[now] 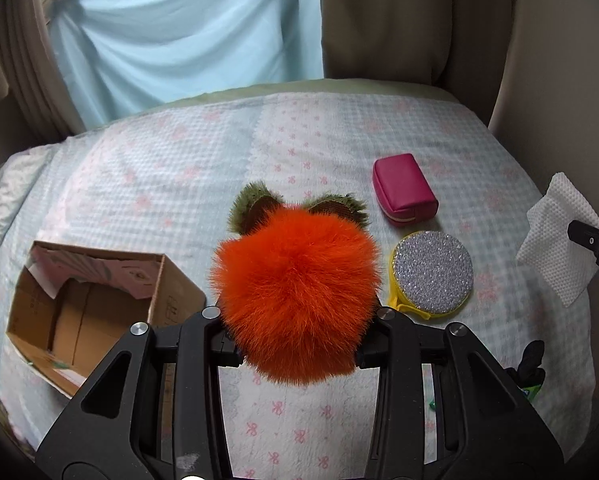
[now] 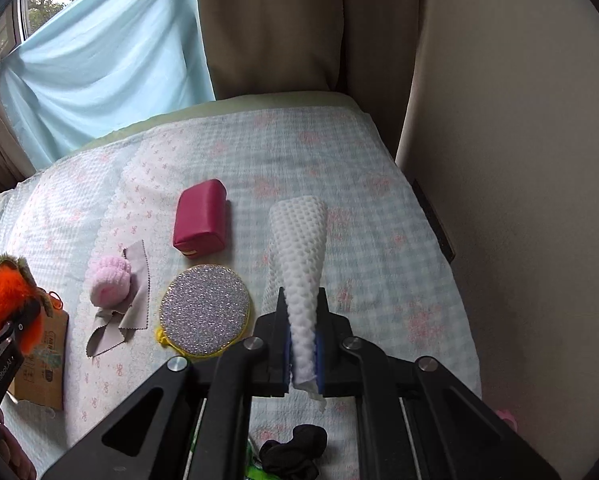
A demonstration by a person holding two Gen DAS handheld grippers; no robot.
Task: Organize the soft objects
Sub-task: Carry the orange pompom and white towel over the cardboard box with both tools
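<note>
Clearly each tool carries one soft thing above the bed point(image 2: 379, 240): the left tool point(image 1: 297, 340) pinches the orange pompom point(image 1: 295, 288), the right tool point(image 2: 303, 344) is pressed on the white mesh cloth point(image 2: 299, 248), probably bound for the cardboard box point(image 1: 99, 304).

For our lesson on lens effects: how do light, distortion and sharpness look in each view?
Left wrist view: soft daylight, bed edges bowed by the fisheye, orange pom-pom sharp. Right wrist view: dark rounded corners, weak shadows, white cloth sharp, bedspread beside it slightly smeared.
</note>
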